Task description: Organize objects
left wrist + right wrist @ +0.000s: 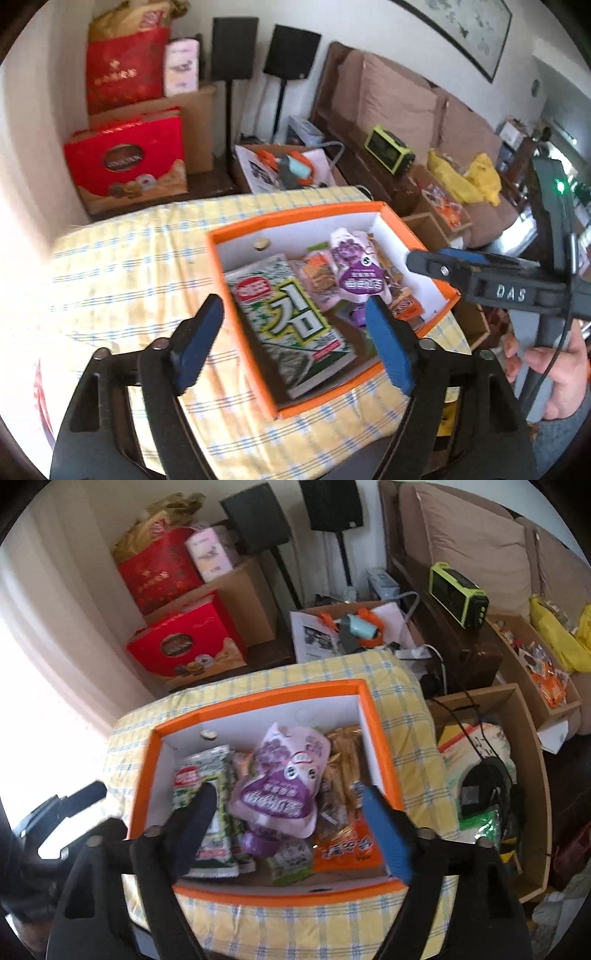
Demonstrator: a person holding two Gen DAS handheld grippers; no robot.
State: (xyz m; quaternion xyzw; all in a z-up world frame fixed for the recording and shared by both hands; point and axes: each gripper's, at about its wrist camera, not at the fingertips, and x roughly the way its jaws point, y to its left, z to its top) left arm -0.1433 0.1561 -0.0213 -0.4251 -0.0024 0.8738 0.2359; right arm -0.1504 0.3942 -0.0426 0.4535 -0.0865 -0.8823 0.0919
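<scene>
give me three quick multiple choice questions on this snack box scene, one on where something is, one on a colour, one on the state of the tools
1. Where does the purple pouch lie?
A. inside the orange box
B. on the checked cloth beside the box
C. between the right tool's pads

2. What colour is the rim of the box?
A. green
B. orange
C. black

3. How do the left tool and right tool stand?
A. both shut on snack packs
B. left open, right shut on the pouch
C. both open, holding nothing

Answers:
1 A, the pouch rests among the other packs within the box walls.
2 B, the rim is bright orange around white inner walls.
3 C, each tool's pads stand wide apart and press on nothing.
</scene>
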